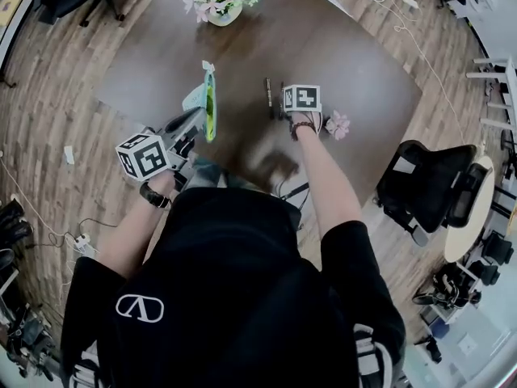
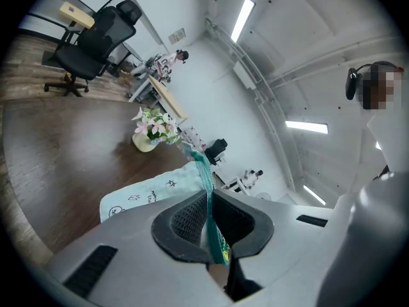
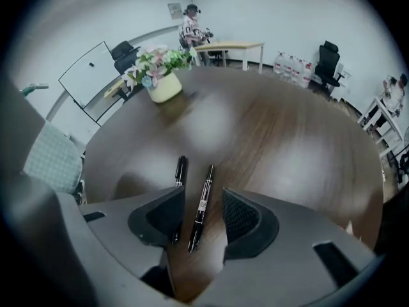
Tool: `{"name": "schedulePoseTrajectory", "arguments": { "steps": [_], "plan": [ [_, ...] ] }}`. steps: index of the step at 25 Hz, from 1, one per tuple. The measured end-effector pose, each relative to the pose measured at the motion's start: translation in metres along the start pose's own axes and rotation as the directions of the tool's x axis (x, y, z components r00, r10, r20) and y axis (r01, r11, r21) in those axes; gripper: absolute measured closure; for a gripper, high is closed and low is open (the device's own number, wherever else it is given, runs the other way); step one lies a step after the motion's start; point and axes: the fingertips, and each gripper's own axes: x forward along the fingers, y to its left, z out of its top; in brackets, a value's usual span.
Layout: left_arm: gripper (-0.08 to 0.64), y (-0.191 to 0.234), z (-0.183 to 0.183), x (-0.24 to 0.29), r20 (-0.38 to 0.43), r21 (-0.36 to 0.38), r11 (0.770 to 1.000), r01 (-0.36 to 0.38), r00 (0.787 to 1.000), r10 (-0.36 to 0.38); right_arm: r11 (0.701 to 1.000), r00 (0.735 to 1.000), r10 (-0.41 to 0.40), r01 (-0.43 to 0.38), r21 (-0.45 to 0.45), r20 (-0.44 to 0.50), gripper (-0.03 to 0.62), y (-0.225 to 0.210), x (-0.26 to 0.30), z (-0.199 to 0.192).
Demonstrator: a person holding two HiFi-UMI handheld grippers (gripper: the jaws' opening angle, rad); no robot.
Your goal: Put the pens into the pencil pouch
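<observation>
table [image 1: 355, 79]: brown, flower pot [image 1: 222, 14], pens [image 1: 269, 97] | floor [image 1: 56, 95]: wood | left claw [image 2: 211, 224]: pinching pouch [image 2: 147, 194] | right claw [image 3: 199, 219]: apart

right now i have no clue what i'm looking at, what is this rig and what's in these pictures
No robot: a person holds tongs in each hand. One picture comes from a head camera looking down; the other two cameras ride on the tongs. The left tongs are clamped on the edge of a pale pencil pouch. The right tongs stand open with a black pen between them, not gripped. It lies on the brown table beside a second pen. A flower pot stands farther back.
</observation>
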Motion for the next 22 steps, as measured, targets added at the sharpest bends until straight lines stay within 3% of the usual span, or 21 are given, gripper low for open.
{"name": "schedulePoseTrajectory", "arguments": {
  "steps": [8, 14, 19, 22],
  "plan": [
    [0.534, 0.010, -0.007, -0.010, 0.010, -0.017, 0.999, -0.029, 1.000, 0.029, 0.998, 0.989, 0.010, -0.002, 0.056, -0.149, 0.505, -0.005, 0.030, -0.022],
    [0.532, 0.010, -0.011, -0.013, 0.000, -0.021, 0.999, -0.032, 0.999, 0.032, 0.995, 0.980, 0.018, 0.002, 0.102, -0.198, 0.529, -0.004, 0.038, -0.033],
    [0.534, 0.009, -0.011, -0.014, 0.001, -0.020, 0.999, -0.031, 1.000, 0.031, 0.997, 0.982, -0.001, 0.016, 0.076, -0.190, 0.549, -0.005, 0.038, -0.031],
    [0.534, 0.010, -0.011, -0.014, -0.002, -0.025, 0.999, -0.029, 1.000, 0.029, 0.998, 0.992, -0.001, 0.009, 0.061, -0.129, 0.549, -0.004, 0.030, -0.020]
  ]
}}
